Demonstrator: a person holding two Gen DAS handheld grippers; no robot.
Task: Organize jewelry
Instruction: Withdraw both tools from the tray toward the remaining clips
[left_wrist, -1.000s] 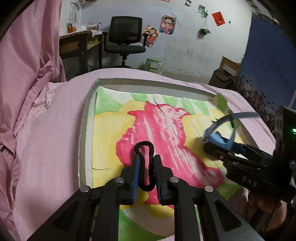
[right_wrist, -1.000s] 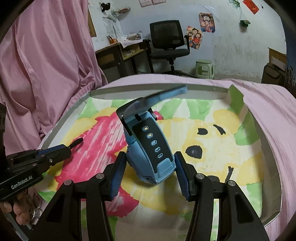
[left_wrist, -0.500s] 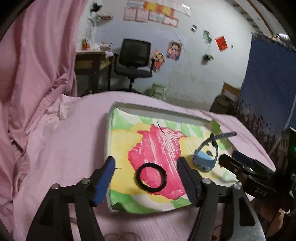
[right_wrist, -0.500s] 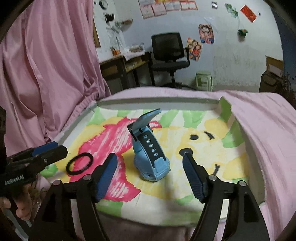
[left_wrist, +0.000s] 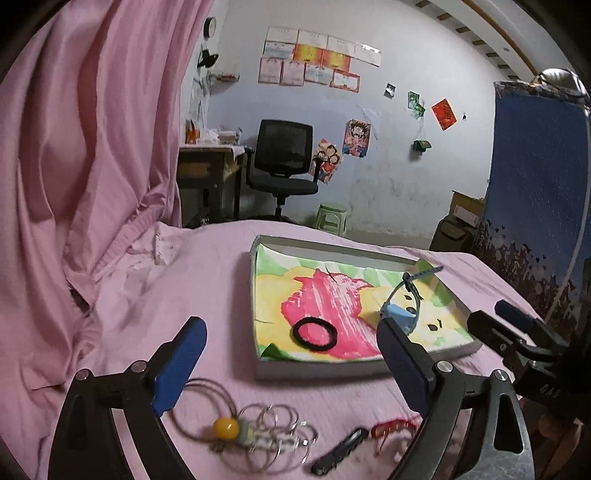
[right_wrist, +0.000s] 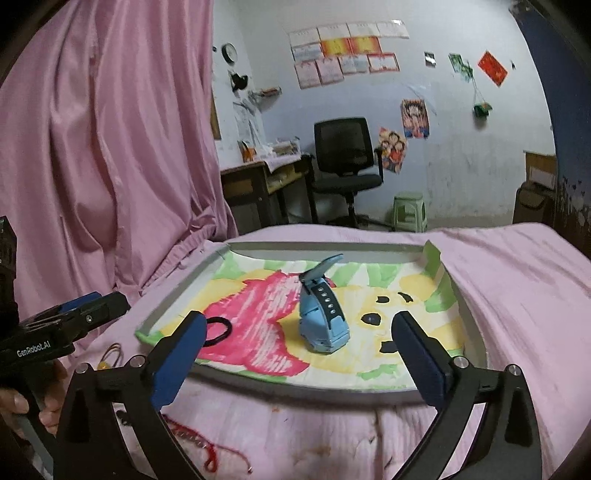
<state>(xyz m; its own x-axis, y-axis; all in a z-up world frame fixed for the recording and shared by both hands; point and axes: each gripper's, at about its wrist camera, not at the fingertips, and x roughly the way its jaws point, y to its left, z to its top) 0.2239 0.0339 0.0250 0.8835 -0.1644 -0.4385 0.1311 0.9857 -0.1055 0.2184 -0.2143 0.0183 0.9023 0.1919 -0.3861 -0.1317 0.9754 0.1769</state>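
Observation:
A shallow tray (left_wrist: 332, 369) lined with a bright drawing lies on the pink bed. In it rest a black hair ring (left_wrist: 314, 331) and a blue watch (left_wrist: 402, 314), which stands on its face with the strap up. My left gripper (left_wrist: 290, 325) hovers back from the tray's near left corner, its jaws opening wide with nothing between them. My right gripper (right_wrist: 299, 317) is pulled back from the tray's front rim (right_wrist: 295, 384), jaws also opening and empty. From there the watch (right_wrist: 325, 321) and the ring (right_wrist: 218, 330) sit ahead in the tray.
Loose pieces lie on the sheet before the tray: metal rings with a yellow bead (left_wrist: 225, 428), a red string bracelet (left_wrist: 391, 428) and a black clip (left_wrist: 340, 450). A pink curtain (left_wrist: 92, 166) hangs at the left. A desk, an office chair (left_wrist: 284, 162) and a green stool stand beyond the bed.
Both grippers opened and drew back and up from the tray. The left let go of the black ring and the right let go of the blue watch; both now rest in the tray.

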